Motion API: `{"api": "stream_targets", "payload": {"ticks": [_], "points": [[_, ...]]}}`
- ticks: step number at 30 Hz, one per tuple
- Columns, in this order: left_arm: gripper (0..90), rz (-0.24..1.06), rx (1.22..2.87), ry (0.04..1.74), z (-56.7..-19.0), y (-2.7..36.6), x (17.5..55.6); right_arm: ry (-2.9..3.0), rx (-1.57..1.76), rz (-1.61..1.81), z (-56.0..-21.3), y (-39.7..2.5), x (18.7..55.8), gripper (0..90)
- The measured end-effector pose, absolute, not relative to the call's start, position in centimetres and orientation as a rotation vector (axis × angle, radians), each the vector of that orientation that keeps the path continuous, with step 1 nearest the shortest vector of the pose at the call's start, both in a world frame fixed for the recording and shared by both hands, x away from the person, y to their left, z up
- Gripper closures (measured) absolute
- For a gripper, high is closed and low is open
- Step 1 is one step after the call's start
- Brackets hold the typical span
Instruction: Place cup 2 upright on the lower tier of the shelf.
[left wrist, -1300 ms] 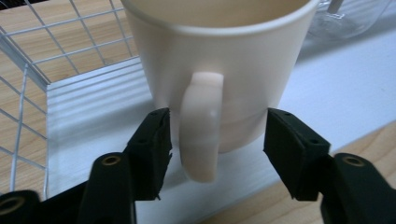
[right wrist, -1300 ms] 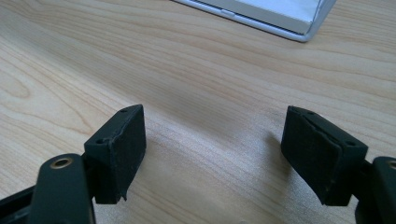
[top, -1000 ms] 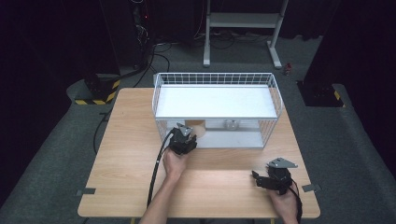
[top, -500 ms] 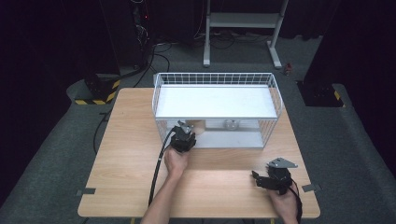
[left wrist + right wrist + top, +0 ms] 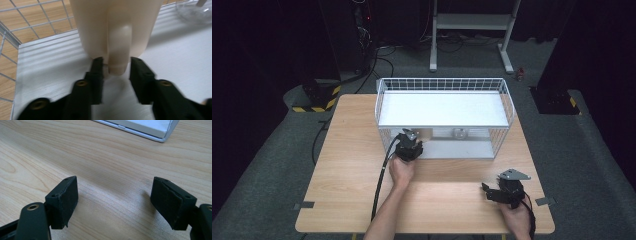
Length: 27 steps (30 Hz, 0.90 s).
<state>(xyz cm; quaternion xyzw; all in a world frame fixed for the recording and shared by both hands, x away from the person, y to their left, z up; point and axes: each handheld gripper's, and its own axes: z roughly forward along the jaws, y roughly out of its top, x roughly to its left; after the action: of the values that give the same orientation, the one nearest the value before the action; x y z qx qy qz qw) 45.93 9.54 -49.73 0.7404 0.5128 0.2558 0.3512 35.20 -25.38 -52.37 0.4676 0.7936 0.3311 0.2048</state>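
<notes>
A wooden table point(image 5: 352, 165) carries a white wire rack point(image 5: 444, 107) along its far edge. The left arm stretches forward from the near edge, its gripper point(image 5: 113, 68) pushed into the rack's lower shelf. The jaws stand narrowly apart on either side of the handle of a cream cup point(image 5: 115, 27), not yet closed on it. The cup stands upright, handle toward the gripper. The right gripper point(image 5: 113, 202) rests near the table's near right corner, jaws wide over bare wood.
</notes>
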Motion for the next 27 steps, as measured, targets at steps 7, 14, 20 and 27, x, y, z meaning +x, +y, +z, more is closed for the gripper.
{"api": "stream_targets", "payload": {"ticks": [7,14,20,27], "points": [[37.9,0.648,1.889,1.283,-48.7,9.8,44.8,2.213,1.305,0.923,-52.4,-25.4,35.2,22.3],[31.3,0.645,1.897,1.249,-48.5,10.6,43.7,2.212,1.307,0.923,-52.4,-25.4,35.2,22.3],[28.1,0.641,1.885,1.217,-47.9,11.1,42.7,2.211,1.309,0.923,-52.4,-25.4,35.2,22.3],[26.1,0.609,1.859,1.192,-47.1,11.6,41.8,2.212,1.308,0.922,-52.4,-25.4,35.2,22.3]]}}
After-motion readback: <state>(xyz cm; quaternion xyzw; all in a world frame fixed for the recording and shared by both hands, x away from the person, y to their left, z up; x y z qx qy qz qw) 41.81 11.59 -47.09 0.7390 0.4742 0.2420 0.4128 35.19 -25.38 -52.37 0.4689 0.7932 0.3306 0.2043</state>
